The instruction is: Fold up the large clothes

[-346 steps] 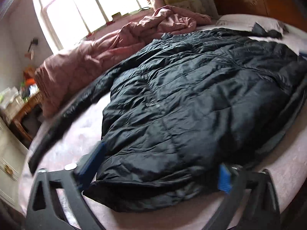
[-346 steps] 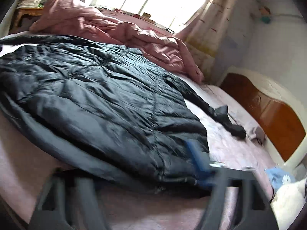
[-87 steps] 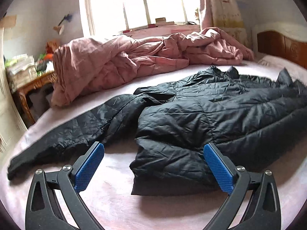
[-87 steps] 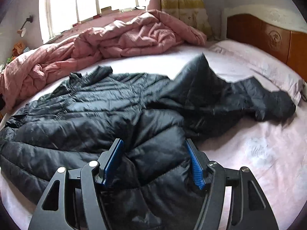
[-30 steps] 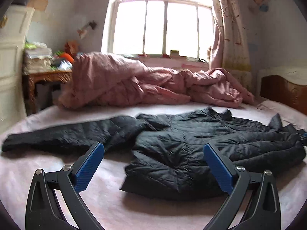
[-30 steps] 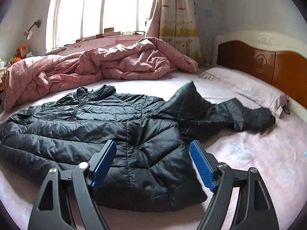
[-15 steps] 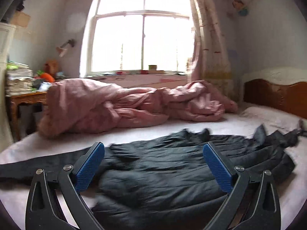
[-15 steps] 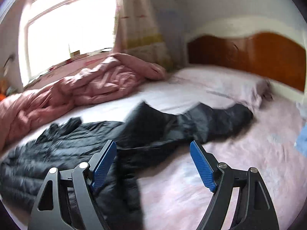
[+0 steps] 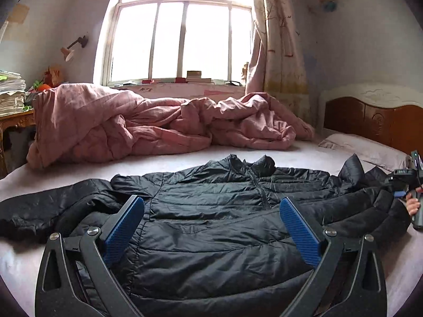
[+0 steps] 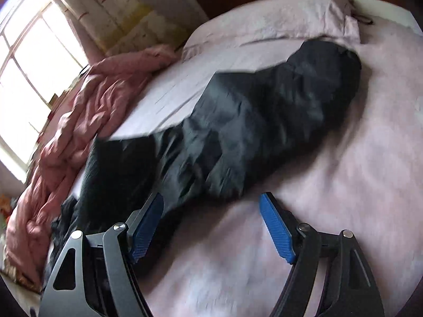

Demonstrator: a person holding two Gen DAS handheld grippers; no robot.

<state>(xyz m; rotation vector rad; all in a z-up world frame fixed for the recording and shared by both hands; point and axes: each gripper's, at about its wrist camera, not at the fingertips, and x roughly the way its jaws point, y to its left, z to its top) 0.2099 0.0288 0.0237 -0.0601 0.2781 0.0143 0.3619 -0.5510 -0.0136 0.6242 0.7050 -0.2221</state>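
Observation:
A large black puffer jacket (image 9: 224, 219) lies flat on the pink bed sheet (image 9: 164, 162), front up, its left sleeve (image 9: 39, 211) stretched out to the left. My left gripper (image 9: 211, 227) is open and empty, low over the jacket's hem. My right gripper (image 10: 211, 227) is open and empty, just above the sheet beside the jacket's right sleeve (image 10: 264, 121), which runs toward the pillow. The right gripper also shows at the far right edge of the left wrist view (image 9: 407, 185).
A crumpled pink duvet (image 9: 145, 126) lies along the far side of the bed under the window (image 9: 179, 37). A pillow (image 10: 304, 18) and wooden headboard (image 9: 370, 121) stand at the right. A wooden side table (image 9: 15, 124) with stacked papers is at the left.
My right gripper has swung right and tipped down close over the right sleeve. My left gripper has dropped lower and nearer to the jacket's hem. Both stayed open.

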